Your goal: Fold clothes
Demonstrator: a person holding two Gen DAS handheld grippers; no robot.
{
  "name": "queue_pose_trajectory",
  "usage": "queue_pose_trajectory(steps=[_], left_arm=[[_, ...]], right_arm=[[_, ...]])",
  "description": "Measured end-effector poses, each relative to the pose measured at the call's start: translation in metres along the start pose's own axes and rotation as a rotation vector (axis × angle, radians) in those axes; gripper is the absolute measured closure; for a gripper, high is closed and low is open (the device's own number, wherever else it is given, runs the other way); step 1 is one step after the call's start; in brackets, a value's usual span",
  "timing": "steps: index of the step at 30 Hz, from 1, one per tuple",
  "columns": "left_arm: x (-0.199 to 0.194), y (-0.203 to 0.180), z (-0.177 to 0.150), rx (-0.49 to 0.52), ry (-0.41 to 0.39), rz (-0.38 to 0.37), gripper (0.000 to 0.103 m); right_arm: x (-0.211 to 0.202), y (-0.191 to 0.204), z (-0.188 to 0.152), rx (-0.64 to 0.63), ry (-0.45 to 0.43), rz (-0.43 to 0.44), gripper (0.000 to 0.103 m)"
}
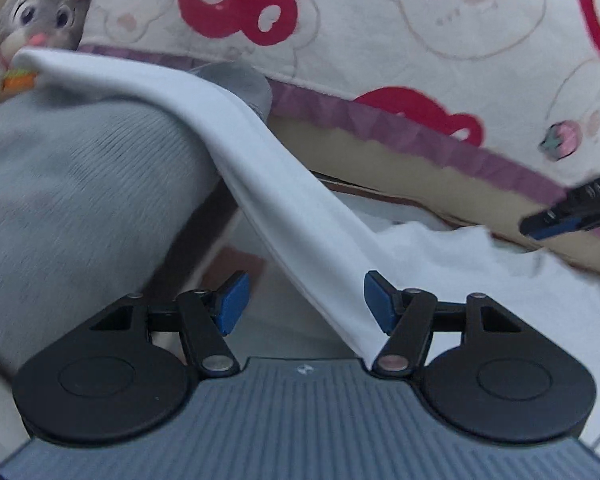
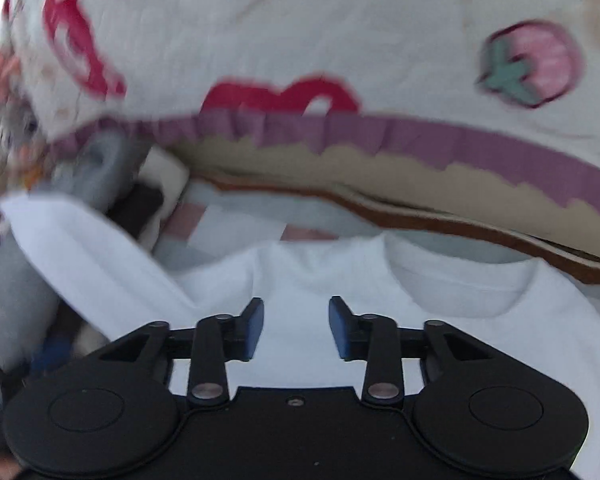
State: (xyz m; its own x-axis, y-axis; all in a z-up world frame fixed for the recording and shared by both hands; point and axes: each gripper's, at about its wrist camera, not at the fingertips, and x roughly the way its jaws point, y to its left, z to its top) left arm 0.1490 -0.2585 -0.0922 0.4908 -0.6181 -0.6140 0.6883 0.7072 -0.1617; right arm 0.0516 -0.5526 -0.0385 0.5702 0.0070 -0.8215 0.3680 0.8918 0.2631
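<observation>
Behind everything hangs a cream quilt [image 1: 439,40] printed with red bears and strawberries, edged in a purple frill. Across the left wrist view, a white garment [image 1: 284,200] stretches as a band from upper left down toward the lower centre, passing between the open jaws of the left gripper [image 1: 305,300] close beside the right-hand pad. In the right wrist view the right gripper [image 2: 296,326] hovers with jaws apart over the garment's collar area [image 2: 463,288], gripping nothing. A grey plush toy [image 1: 40,12] sits at upper left.

no readable txt, no labels, no brand marks, no nos. or signs legible
</observation>
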Motion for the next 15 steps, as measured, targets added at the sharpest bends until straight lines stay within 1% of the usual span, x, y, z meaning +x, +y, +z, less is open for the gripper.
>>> queue_pose_trajectory(steps=[1,2,5,7,8,9,10,11,12,13,14,15], left_arm=[[0.008,0.001,0.002,0.001,0.006,-0.009,0.04],[0.016,0.002,0.004,-0.012,0.019,-0.033,0.04],[0.037,0.009,0.007,-0.083,0.041,-0.086,0.04],[0.042,0.014,0.008,-0.148,0.045,-0.047,0.04],[0.04,0.018,0.006,-0.194,0.03,-0.066,0.04],[0.039,0.022,0.004,-0.24,0.014,-0.084,0.043],[0.038,0.025,0.002,-0.28,-0.001,-0.103,0.049],[0.037,0.026,0.001,-0.291,-0.014,-0.121,0.059],[0.037,0.026,0.001,-0.284,-0.019,-0.129,0.077],[0.038,0.025,0.002,-0.27,-0.019,-0.131,0.08],[0.04,0.025,0.003,-0.265,-0.017,-0.127,0.081],[0.042,0.025,0.004,-0.272,-0.009,-0.122,0.081]], right_arm=[[0.009,0.004,-0.002,-0.062,0.002,-0.019,0.059],[0.018,0.008,-0.003,-0.124,0.003,-0.042,0.058],[0.048,0.021,0.006,-0.257,0.02,-0.051,0.059],[0.067,0.034,0.016,-0.36,0.027,-0.06,0.059],[0.076,0.042,0.02,-0.415,0.023,-0.077,0.059],[0.082,0.049,0.024,-0.487,0.018,-0.076,0.059],[0.087,0.057,0.027,-0.566,0.013,-0.067,0.059],[0.093,0.063,0.03,-0.637,0.013,-0.059,0.059],[0.1,0.065,0.036,-0.657,0.034,-0.048,0.059],[0.107,0.064,0.043,-0.657,0.062,-0.035,0.059],[0.114,0.064,0.051,-0.657,0.09,-0.022,0.059],[0.121,0.06,0.06,-0.616,0.114,-0.003,0.059]])
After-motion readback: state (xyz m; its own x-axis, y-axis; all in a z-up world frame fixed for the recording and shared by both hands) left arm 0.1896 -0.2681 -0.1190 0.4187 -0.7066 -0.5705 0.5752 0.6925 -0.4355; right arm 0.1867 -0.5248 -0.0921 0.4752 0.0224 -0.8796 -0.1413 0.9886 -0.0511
